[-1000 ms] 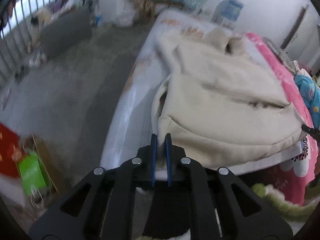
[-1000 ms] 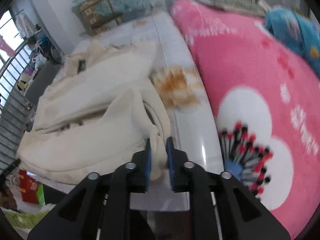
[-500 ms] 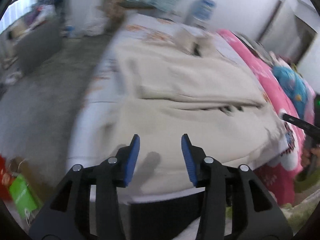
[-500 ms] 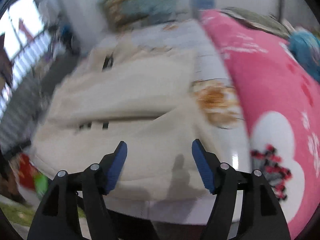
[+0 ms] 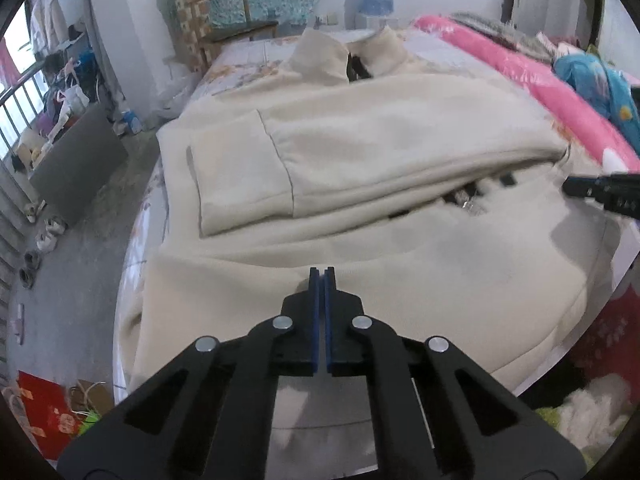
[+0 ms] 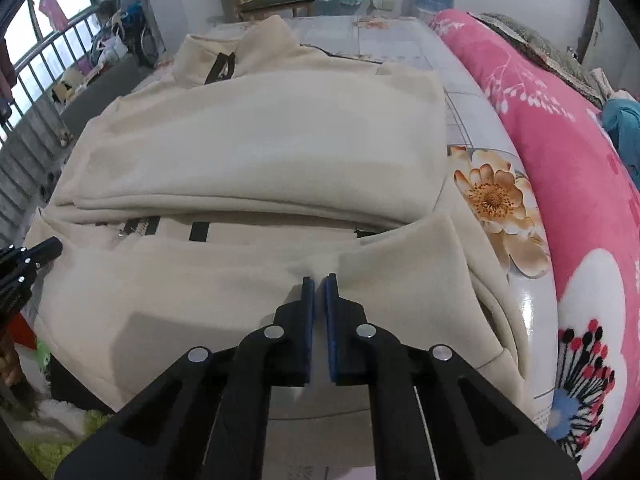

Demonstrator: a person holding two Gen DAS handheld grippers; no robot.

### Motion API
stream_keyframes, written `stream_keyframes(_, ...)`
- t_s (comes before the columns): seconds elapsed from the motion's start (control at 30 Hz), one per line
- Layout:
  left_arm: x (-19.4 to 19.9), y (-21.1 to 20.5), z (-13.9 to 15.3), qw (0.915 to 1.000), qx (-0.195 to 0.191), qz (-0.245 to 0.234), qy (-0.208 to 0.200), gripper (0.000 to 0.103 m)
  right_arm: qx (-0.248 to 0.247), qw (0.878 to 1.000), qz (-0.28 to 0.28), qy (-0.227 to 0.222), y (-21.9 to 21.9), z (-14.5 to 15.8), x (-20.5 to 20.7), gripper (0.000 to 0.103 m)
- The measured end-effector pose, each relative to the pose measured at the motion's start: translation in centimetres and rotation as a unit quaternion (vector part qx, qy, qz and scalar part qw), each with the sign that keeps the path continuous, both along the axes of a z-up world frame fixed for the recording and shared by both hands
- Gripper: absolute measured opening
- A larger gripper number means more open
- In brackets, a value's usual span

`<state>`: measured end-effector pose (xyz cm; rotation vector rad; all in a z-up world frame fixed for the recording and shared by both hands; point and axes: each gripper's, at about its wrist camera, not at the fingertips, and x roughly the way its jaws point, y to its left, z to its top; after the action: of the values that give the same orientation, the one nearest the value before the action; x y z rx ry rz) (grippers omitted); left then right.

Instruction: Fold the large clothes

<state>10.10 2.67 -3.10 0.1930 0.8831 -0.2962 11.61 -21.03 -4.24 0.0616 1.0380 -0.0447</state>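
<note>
Cream jacket (image 5: pixel 360 152) lay spread on bed; left gripper (image 5: pixel 319 276) and right gripper (image 6: pixel 319 284) each clenched on its near fold.

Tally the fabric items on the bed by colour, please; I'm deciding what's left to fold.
Cream: 1, the jacket
Pink: 1, the floral quilt
Blue: 1, the bundled cloth
Total: 3

Jacket (image 5: pixel 360 168) hem hidden behind left gripper (image 5: pixel 322 276).
</note>
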Motion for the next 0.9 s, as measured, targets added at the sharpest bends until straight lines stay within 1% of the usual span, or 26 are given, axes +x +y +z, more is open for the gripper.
stream_keyframes(0.07,0.1,0.3,1.5,0.9997,-0.013,0.004,-0.021,0.001,-0.007,1.0,-0.002,-0.027,0.4,1.5,-0.4,0.005)
stream_keyframes(0.1,-0.2,0.6,2.7,0.999,-0.022,0.006,-0.038,0.001,-0.01,0.999,-0.007,-0.051,0.5,2.9,-0.8,0.005)
stream_keyframes(0.17,-0.5,1.4,4.5,0.9971,-0.038,0.012,-0.065,0.001,-0.003,0.996,-0.018,-0.083,0.3,4.7,-1.1,0.005)
stream_keyframes(0.23,0.1,1.4,4.4,0.9967,-0.034,0.018,-0.071,0.001,0.0,0.995,-0.026,-0.097,0.3,5.1,-0.8,0.005)
stream_keyframes(0.3,1.0,1.1,2.6,0.9981,-0.02,0.022,-0.054,0.001,0.002,0.996,-0.029,-0.088,0.4,3.6,0.3,0.005)
stream_keyframes(0.37,1.7,0.5,0.8,0.999,-0.008,0.022,-0.038,0.002,-0.01,0.997,-0.027,-0.072,0.6,1.6,1.2,0.004)
stream_keyframes(0.4,1.8,0.3,-0.2,0.9992,0.006,0.021,-0.034,0.002,-0.018,0.997,-0.027,-0.063,0.8,0.4,1.5,0.004)
stream_keyframes(0.47,1.6,-0.2,-1.1,0.9988,0.024,0.015,-0.041,0.002,-0.019,0.998,-0.029,-0.059,0.8,-0.8,1.6,0.004)
stream_keyframes(0.5,1.3,-0.5,-1.2,0.998,0.037,0.011,-0.049,0.002,-0.017,0.997,-0.03,-0.063,0.8,-0.8,1.4,0.004)
stream_keyframes(0.57,1.2,-0.8,-1.3,0.9974,0.048,0.011,-0.053,0.003,-0.009,0.998,-0.025,-0.058,0.5,-0.7,1.2,0.005)
stream_keyframes(0.6,1.3,-0.8,-1.3,0.9974,0.047,0.012,-0.052,0.003,0.007,0.998,-0.024,-0.054,-0.1,-0.5,1.0,0.012)
stream_keyframes(0.63,1.3,-0.8,-1.2,0.9976,0.045,0.012,-0.05,0.003,0.022,0.998,-0.029,-0.051,-0.7,-0.2,0.7,0.015)
stream_keyframes(0.7,1.5,-0.6,-1.2,0.9981,0.041,0.013,-0.045,0.003,0.041,0.996,-0.045,-0.061,-2.1,0.8,-0.4,0.028)
stream_keyframes(0.73,1.6,-0.5,-1.2,0.9982,0.039,0.013,-0.043,0.004,0.047,0.995,-0.052,-0.07,-2.7,1.4,-1.1,0.032)
stream_keyframes(0.77,1.6,-0.5,-1.2,0.9983,0.037,0.014,-0.042,0.005,0.048,0.994,-0.062,-0.079,-3.5,2.0,-1.9,0.032)
stream_keyframes(0.8,1.6,-0.4,-1.3,0.9984,0.034,0.017,-0.041,0.006,0.046,0.994,-0.066,-0.078,-3.9,2.1,-2.2,0.032)
stream_keyframes(0.9,1.5,-0.3,-1.4,0.9984,0.031,0.019,-0.044,0.006,0.016,0.995,-0.079,-0.055,-5.0,1.0,-1.9,0.032)
